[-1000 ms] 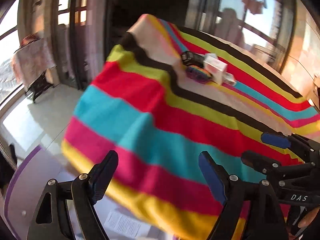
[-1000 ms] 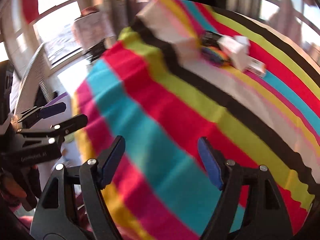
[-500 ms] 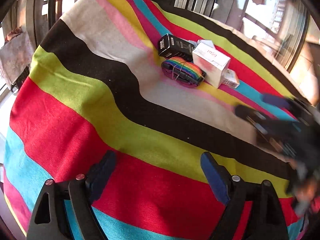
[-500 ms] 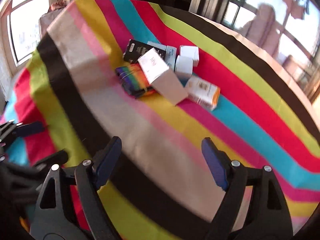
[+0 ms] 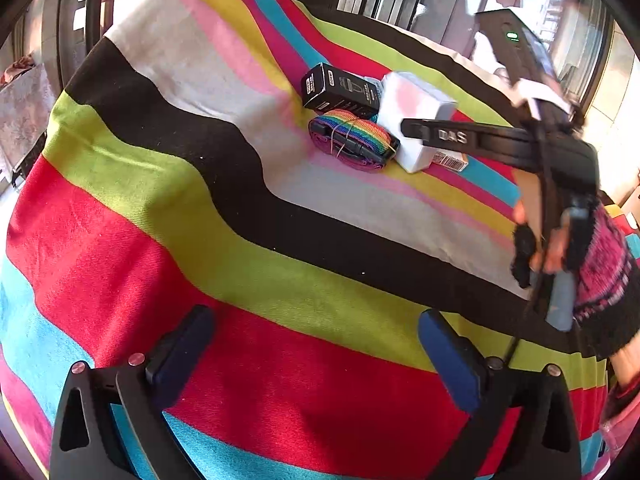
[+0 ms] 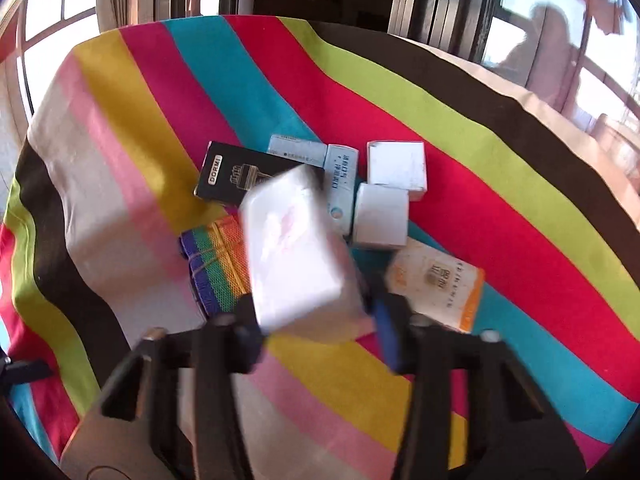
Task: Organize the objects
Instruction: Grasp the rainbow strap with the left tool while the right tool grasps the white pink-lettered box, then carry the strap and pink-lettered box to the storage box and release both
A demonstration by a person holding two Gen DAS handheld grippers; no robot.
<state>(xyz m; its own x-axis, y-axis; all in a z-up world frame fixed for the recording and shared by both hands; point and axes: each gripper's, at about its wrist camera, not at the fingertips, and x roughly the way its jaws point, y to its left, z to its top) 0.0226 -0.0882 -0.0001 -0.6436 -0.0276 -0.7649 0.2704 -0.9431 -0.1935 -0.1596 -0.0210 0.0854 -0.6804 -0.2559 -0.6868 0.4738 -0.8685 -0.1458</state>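
Observation:
A pile of small boxes lies on the striped cloth [image 5: 240, 264]. My right gripper [image 6: 316, 316] is shut on the large white box [image 6: 292, 248], which tilts up above the pile and looks blurred. From the left wrist view the right gripper [image 5: 412, 130] reaches in from the right and clamps the white box [image 5: 412, 100]. Beside it lie a black box [image 6: 236, 176], a rainbow strap bundle [image 6: 216, 264] and an orange-and-white box [image 6: 436, 284]. My left gripper [image 5: 316, 320] hovers over the red stripe, its jaws opening with nothing between them.
Two small white boxes [image 6: 396, 164] and two pale blue cartons [image 6: 342, 184] sit behind the white box. A gloved hand [image 5: 560, 240] holds the right gripper. Windows and a dark doorway stand beyond the table's far edge.
Both grippers came in over the table. The right one travelled to the pile and shut on the white box, which now tilts up. The left one's jaws stand wider.

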